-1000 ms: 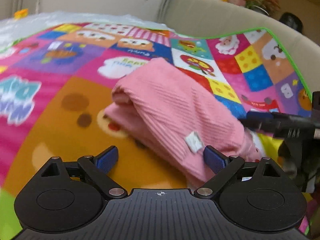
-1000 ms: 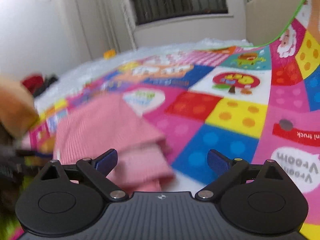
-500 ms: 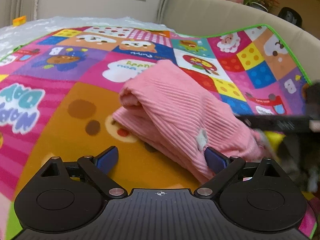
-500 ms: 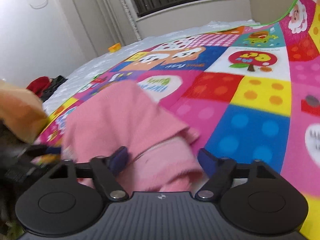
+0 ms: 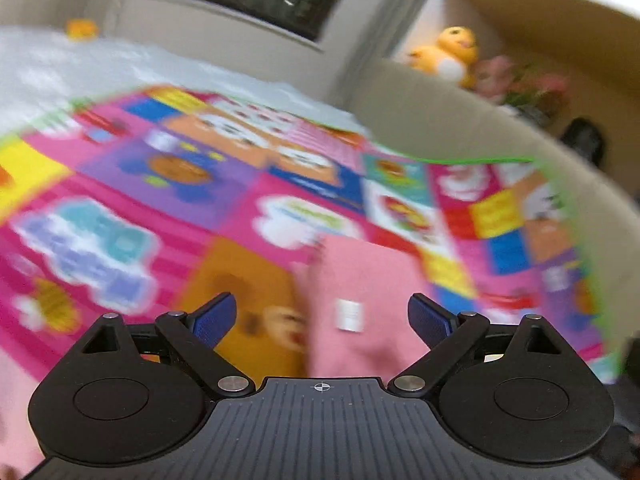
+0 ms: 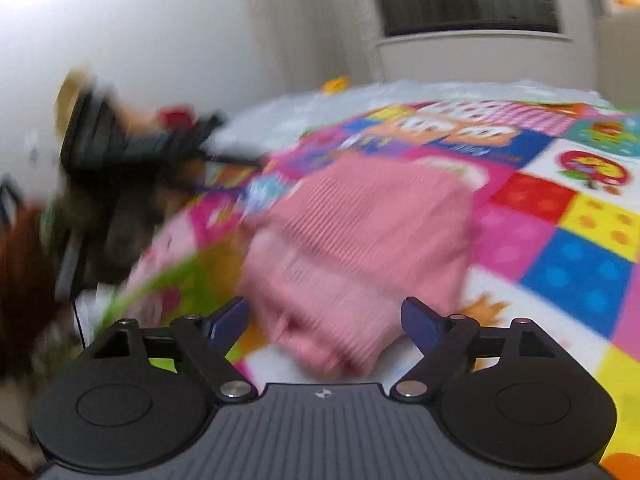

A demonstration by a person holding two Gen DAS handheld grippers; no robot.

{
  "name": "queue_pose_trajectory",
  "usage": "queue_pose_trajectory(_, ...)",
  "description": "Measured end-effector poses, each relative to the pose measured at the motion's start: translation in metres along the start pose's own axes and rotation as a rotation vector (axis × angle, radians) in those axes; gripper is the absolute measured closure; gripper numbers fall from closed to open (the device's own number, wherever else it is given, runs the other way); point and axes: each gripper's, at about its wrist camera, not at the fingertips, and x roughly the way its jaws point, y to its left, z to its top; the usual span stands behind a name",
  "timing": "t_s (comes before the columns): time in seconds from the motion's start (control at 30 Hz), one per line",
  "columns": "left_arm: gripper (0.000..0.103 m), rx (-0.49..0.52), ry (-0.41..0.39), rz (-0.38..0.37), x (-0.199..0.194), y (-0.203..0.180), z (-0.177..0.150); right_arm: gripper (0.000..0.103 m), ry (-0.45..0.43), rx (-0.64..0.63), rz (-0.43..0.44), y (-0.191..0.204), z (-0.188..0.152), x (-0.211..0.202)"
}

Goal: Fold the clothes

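Both tongs pulled back from pink garment [image 6: 360, 240] since earlier frame. Left tongs [image 5: 322, 318] and right tongs [image 6: 324, 320] wide open, empty. Garment folded, mid play mat [image 6: 580, 264], directly ahead of right tongs, long axis running away; right nearer.
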Motion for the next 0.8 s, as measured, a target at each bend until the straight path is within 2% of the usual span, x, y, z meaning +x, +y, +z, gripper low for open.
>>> queue_pose_trajectory(0.07,0.008,-0.004,0.062,-0.009,0.018,-0.003,-0.01,0.019,-0.041,0.098,-0.029,-0.021,0.008,-0.006)
queue_pose_trajectory(0.13,0.026,-0.003,0.115,0.008,0.033,-0.004,-0.024,0.019,-0.065,0.22,-0.036,-0.043,0.012,-0.003)
queue_pose_trajectory(0.17,0.03,-0.025,0.129,-0.01,0.037,-0.004,-0.03,0.022,-0.066,0.277,-0.027,-0.053,0.01,0.001)
queue_pose_trajectory(0.2,0.039,-0.049,0.131,-0.036,0.038,-0.004,-0.034,0.03,-0.057,0.331,-0.022,-0.062,0.008,0.008)
queue_pose_trajectory(0.23,0.043,-0.059,0.121,-0.06,0.038,-0.006,-0.035,0.036,-0.041,0.364,-0.025,-0.068,0.005,0.015)
queue_pose_trajectory(0.27,0.045,-0.063,0.106,-0.083,0.037,-0.01,-0.035,0.049,-0.025,0.38,-0.039,-0.07,0.004,0.021)
queue_pose_trajectory(0.3,0.046,-0.067,0.086,-0.115,0.036,-0.014,-0.034,0.054,-0.02,0.384,-0.059,-0.07,0.003,0.026)
queue_pose_trajectory(0.4,0.046,-0.111,0.06,-0.216,0.036,-0.022,-0.033,0.054,-0.076,0.322,-0.103,-0.062,0.006,0.02)
queue_pose_trajectory(0.43,0.044,-0.116,0.077,-0.21,0.04,-0.023,-0.038,0.054,-0.087,0.295,-0.119,-0.06,0.008,0.017)
queue_pose_trajectory(0.5,0.044,-0.101,0.129,-0.132,0.049,-0.02,-0.053,0.054,-0.089,0.252,-0.163,-0.058,0.01,0.013)
queue_pose_trajectory(0.63,0.043,-0.069,0.14,-0.109,0.041,-0.015,-0.063,0.053,-0.097,0.142,-0.232,-0.045,0.012,0.013)
queue_pose_trajectory(0.7,0.039,-0.029,0.122,-0.104,0.029,-0.016,-0.054,0.05,-0.11,0.069,-0.202,-0.028,0.011,0.012)
queue_pose_trajectory(0.8,0.032,0.035,0.023,-0.09,0.006,-0.023,-0.028,0.042,-0.084,-0.051,-0.183,-0.004,0.006,0.024)
